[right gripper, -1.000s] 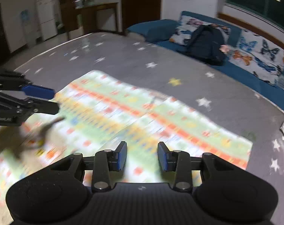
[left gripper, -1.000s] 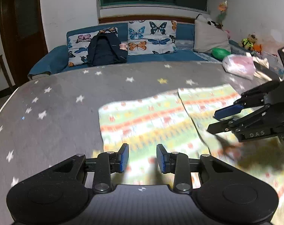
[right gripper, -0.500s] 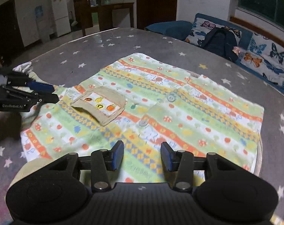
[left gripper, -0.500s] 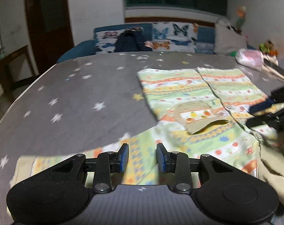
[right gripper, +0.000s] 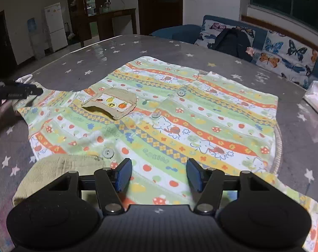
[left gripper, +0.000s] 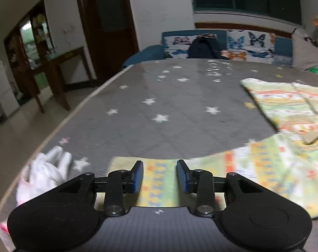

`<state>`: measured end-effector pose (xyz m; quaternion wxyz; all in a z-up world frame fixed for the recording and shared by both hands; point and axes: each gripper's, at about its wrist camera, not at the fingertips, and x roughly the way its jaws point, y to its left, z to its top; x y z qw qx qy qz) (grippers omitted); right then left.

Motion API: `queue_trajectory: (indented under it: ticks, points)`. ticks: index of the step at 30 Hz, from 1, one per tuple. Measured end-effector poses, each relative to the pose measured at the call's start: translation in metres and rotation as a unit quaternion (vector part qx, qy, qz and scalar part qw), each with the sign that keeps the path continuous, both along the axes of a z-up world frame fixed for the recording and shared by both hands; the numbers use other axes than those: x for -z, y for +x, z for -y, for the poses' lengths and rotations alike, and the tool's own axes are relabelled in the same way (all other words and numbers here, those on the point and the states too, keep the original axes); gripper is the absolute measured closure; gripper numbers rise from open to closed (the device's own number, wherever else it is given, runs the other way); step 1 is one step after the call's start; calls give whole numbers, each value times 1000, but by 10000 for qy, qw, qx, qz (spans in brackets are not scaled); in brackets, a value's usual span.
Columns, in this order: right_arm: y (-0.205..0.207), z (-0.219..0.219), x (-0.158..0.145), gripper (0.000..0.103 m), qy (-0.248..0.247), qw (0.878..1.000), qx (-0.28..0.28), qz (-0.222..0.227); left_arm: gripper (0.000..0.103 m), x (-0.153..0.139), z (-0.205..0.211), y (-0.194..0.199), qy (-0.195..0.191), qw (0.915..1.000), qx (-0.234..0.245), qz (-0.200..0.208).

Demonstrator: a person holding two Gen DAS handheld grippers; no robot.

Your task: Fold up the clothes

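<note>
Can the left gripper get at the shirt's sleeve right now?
Probably yes. The left gripper is open, the sleeve lies flat between its fingers, and nothing covers it; the white cloth sits off to the side.

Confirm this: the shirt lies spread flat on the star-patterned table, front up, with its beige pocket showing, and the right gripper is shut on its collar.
Not quite. The right gripper is open, its fingers apart over the shirt near the collar, gripping nothing, as the right wrist view shows. The shirt does lie spread on the star-patterned table, beige pocket showing.
</note>
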<state>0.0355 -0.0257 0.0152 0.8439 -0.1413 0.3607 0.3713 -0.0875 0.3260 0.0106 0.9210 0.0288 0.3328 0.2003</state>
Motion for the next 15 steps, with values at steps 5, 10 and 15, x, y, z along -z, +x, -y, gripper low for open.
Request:
queue_trajectory:
  ticks: [5, 10, 15]
  points:
    - [-21, -2, -2, 45, -29, 9996, -252, 132, 64, 3, -12, 4, 439, 9989, -145, -78]
    - [-28, 9, -2, 45, -78, 9993, -260, 258, 64, 6, -16, 7, 719, 9970, -225, -151]
    - [-35, 28, -9, 45, 113, 9994, -91, 315, 64, -1, -21, 7, 309, 9988, -351, -149]
